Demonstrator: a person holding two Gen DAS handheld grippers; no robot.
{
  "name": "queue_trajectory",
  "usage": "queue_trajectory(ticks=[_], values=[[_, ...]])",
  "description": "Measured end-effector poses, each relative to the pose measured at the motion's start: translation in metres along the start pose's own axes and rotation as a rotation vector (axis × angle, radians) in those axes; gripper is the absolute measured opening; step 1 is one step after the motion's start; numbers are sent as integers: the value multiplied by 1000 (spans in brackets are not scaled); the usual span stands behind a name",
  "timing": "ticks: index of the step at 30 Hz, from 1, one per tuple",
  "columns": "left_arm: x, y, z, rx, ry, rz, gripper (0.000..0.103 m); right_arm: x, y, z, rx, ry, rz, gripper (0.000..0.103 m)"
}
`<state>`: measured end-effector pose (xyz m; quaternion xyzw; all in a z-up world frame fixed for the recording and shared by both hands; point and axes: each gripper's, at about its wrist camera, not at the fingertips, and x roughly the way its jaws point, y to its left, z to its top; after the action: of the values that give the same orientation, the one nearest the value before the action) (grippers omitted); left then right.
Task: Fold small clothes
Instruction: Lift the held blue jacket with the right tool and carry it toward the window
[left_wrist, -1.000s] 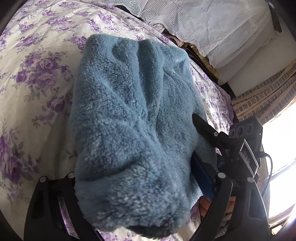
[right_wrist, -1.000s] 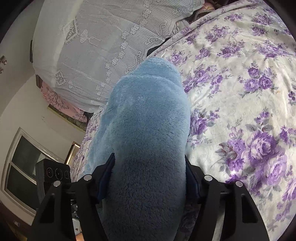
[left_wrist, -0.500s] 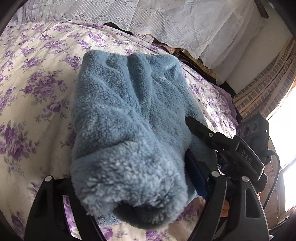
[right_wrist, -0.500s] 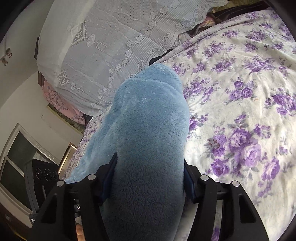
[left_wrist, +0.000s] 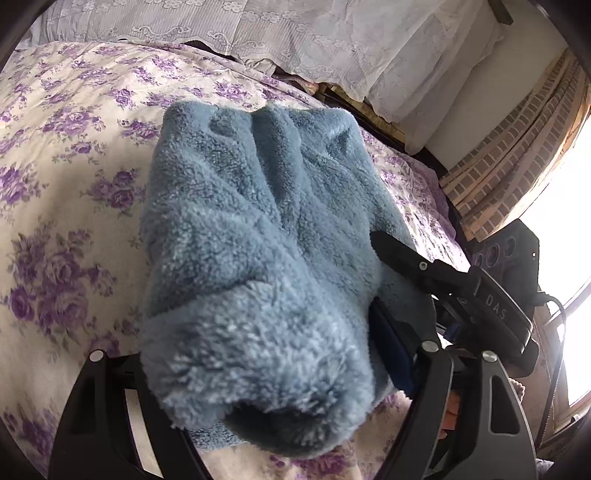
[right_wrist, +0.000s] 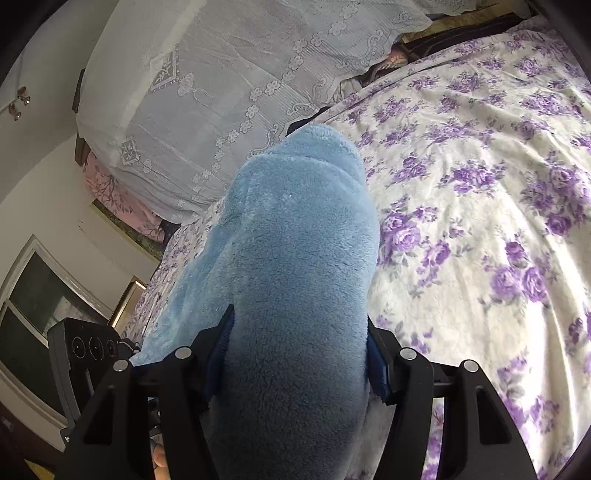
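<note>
One wide bed takes up most of both views, spread with a cream sheet printed in purple roses (left_wrist: 66, 206), and a white lace cover (right_wrist: 207, 92) is draped over the bedding at its far side; on the sheet lies the task's thing, a thick blue fleece garment (left_wrist: 258, 221), bunched and doubled, its far end resting on the roses while its near end is lifted off the bed between the two tools; the left gripper (left_wrist: 258, 369) has its jaws set broad around a fat roll of the fleece, having just closed in a little on it, and the pile fills the gap from finger to finger, so it reads as a grip on the roll; the right gripper (right_wrist: 295, 365) likewise pinches a thick rounded fold, its blue pads pressed into the pile on either side after a slight closing; in the left view the right tool shows as a black finger lying against the garment's right edge. I judge the step in hand to be carrying the near edge over toward the far edge for a fold; the next move calls for both hands travelling together and level, laying the edge down square before letting go, lest the soft bulk slump sideways.
</note>
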<state>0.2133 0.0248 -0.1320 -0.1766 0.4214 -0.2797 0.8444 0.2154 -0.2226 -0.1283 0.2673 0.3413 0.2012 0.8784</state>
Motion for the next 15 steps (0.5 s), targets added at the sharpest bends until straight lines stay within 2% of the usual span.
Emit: queue_trajectory(ticks=[5, 15], values=[[-3, -22, -17, 14, -3, 2, 78, -27, -2, -14, -23, -7, -9, 62], [12, -86, -35, 119, 54, -66, 78, -109, -33, -29, -5, -95, -65, 62]])
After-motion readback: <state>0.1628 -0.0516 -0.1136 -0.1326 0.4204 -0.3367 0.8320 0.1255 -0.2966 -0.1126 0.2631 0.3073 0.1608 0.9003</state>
